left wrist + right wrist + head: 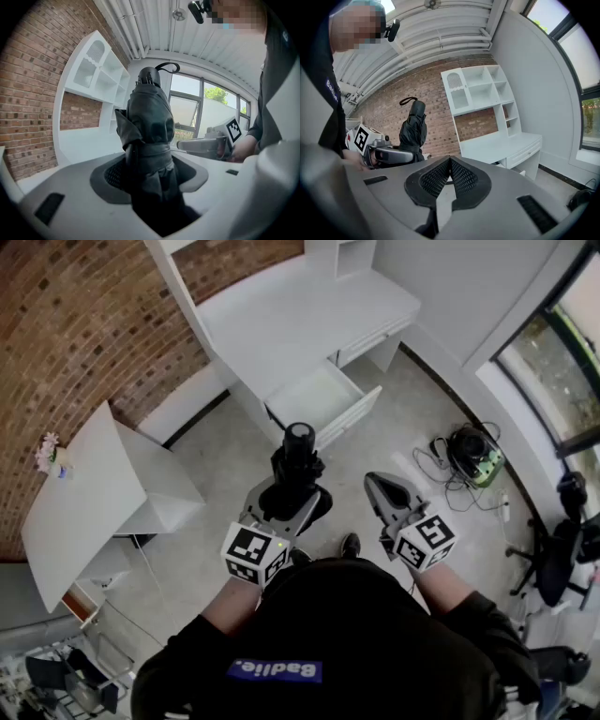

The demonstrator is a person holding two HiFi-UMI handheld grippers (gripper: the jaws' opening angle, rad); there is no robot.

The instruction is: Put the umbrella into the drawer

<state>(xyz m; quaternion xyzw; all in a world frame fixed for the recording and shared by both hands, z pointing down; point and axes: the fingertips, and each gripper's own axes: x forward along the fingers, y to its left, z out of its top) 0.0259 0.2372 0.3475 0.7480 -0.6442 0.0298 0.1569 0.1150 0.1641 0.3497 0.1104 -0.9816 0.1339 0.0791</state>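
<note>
A folded black umbrella (296, 468) stands upright between the jaws of my left gripper (289, 501), handle end up. In the left gripper view the pads press on the umbrella's (147, 126) strapped fabric, so the left gripper (151, 174) is shut on it. My right gripper (379, 487) hovers beside it at the right, with its pads (459, 176) meeting at the tips and nothing between them. Ahead, the white desk (300, 315) has its drawer (349, 418) pulled out, with nothing seen inside. Both grippers are well short of the drawer, above the floor.
A white side table (80, 488) with small flowers (47, 451) stands at the left against the brick wall. Cables and a green device (473, 457) lie on the floor at the right, near an office chair (562, 554). A white shelf unit (480, 91) rises over the desk.
</note>
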